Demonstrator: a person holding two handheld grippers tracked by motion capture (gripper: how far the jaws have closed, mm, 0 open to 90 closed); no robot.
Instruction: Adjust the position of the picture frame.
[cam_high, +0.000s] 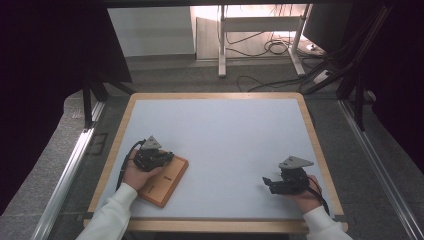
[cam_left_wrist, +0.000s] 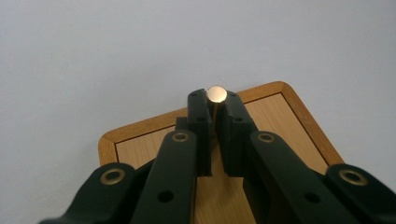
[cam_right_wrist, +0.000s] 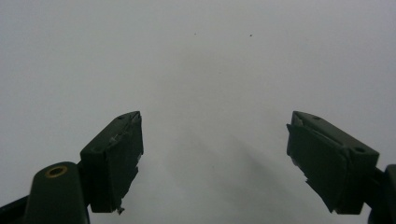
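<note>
Brass peg (cam_left_wrist: 216, 94) pinched by left tool (cam_left_wrist: 216, 108); right tool (cam_right_wrist: 215, 158) agape.

Dark marks on the wooden board (cam_high: 167, 182) too small to read, its near-left part under the left hand (cam_high: 136, 175).

High view looks down on the table (cam_high: 225, 130); gripper views skim it closely.

Grey floor (cam_high: 210, 77), white desk legs (cam_high: 222, 40), tangled cables (cam_high: 270, 47), dark curtains (cam_high: 45, 60) either side.
</note>
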